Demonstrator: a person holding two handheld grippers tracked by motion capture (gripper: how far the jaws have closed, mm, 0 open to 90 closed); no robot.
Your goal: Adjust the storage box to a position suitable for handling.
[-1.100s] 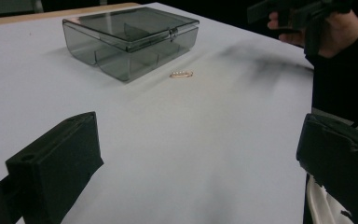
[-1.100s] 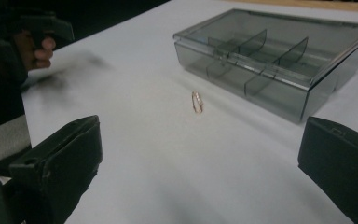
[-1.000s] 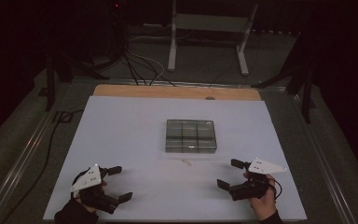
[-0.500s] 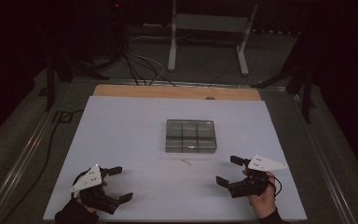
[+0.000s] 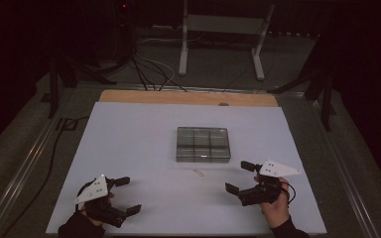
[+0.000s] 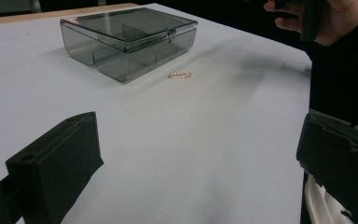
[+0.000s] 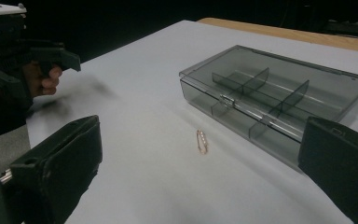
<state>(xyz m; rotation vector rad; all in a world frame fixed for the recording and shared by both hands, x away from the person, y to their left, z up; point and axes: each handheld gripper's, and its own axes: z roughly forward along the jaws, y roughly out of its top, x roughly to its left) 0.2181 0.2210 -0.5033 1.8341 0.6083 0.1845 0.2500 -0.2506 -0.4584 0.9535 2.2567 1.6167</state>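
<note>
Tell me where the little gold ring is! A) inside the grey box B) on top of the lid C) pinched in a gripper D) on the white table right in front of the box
D: the gold ring lies flat on the white table, just in front of the shut grey box, apart from both open grippers.

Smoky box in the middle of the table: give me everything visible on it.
The box is a flat, rectangular case of smoky see-through plastic. Its lid is shut, with two small clear latches on the front edge. Inner dividers split it into compartments, which look empty. It lies flat near the middle of the white table. Nothing touches it; a small gold ring lies just in front, apart from it.
</note>
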